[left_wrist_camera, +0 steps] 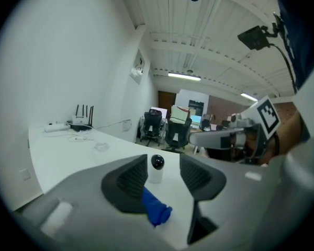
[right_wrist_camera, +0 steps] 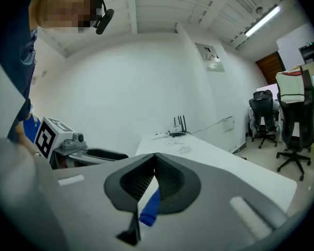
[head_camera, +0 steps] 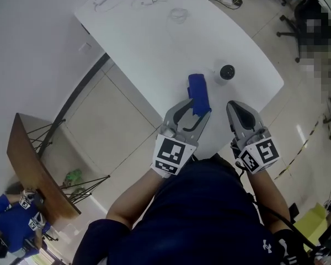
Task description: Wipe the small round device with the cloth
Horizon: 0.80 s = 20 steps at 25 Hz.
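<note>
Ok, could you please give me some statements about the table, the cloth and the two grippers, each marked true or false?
1. The device stands on the white table. True.
2. The right gripper has its jaws wide apart. False: its jaws are together.
3. The cloth is blue. True.
4. The cloth covers the device. False: the cloth is beside the device, apart from it, and the device is bare.
5. The left gripper has its jaws apart. True.

I see a router (left_wrist_camera: pixel 81 121) and a coiled cable (head_camera: pixel 178 14) on the white table (head_camera: pixel 154 46); office chairs (left_wrist_camera: pixel 177 132) stand beyond.
</note>
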Each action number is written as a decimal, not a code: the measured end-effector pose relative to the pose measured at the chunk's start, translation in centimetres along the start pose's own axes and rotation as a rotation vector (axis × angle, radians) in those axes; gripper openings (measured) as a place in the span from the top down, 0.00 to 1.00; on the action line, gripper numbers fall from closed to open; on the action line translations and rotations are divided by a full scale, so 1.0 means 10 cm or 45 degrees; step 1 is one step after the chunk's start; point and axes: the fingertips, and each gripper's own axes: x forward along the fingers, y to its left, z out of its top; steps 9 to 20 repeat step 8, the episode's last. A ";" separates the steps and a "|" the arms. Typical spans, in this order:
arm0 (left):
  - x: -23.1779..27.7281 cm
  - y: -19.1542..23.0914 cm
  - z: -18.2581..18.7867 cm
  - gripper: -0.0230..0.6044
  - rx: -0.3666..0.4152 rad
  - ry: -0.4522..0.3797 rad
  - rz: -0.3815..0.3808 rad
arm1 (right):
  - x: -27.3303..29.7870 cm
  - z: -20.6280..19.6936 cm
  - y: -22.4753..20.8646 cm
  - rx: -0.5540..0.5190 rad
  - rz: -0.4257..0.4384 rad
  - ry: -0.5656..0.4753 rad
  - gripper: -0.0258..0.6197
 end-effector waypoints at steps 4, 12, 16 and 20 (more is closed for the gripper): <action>-0.05 -0.08 0.01 0.66 0.022 -0.002 -0.033 | -0.05 0.05 0.08 -0.024 -0.006 -0.011 0.94; -0.15 -0.05 0.05 0.66 0.047 -0.024 -0.026 | -0.05 0.06 0.15 -0.032 -0.013 -0.011 0.94; -0.15 -0.05 0.05 0.66 0.047 -0.024 -0.026 | -0.05 0.06 0.15 -0.032 -0.013 -0.011 0.94; -0.15 -0.05 0.05 0.66 0.047 -0.024 -0.026 | -0.05 0.06 0.15 -0.032 -0.013 -0.011 0.94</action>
